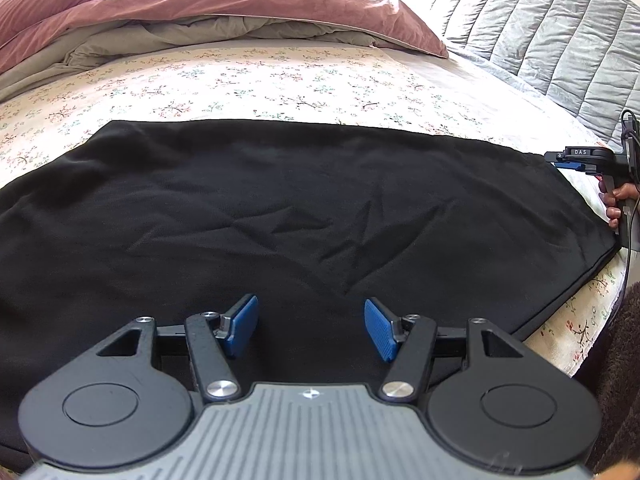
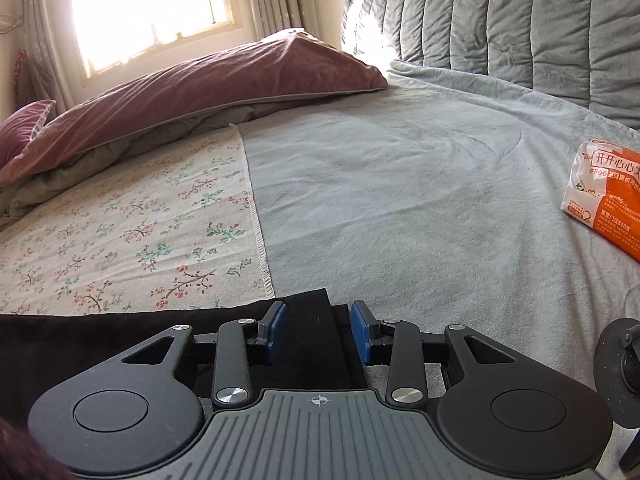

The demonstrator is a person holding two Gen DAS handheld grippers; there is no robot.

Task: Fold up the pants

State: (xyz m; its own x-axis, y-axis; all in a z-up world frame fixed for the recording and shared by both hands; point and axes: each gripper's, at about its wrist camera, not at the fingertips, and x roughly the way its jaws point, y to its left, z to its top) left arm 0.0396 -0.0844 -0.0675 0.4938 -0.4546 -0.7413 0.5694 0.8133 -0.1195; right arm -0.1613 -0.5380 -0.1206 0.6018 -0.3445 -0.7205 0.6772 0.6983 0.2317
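Floral bedsheet (image 1: 280,80) lay bare beyond black pants (image 1: 280,208); mauve duvet (image 1: 200,4) farther back. Left gripper (image 1: 311,330) gaped, unclenched, over pants. Right gripper (image 2: 319,330) straddled pants' end, grip unclear.

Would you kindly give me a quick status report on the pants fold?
Left gripper open above the black pants. Right gripper straddling the pants' end, grip unconfirmed. Pants flat on the bed, unfolded. Orange packet well clear.

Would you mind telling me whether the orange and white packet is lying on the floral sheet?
No, the orange and white packet lies on the grey blanket, well apart from the floral sheet.
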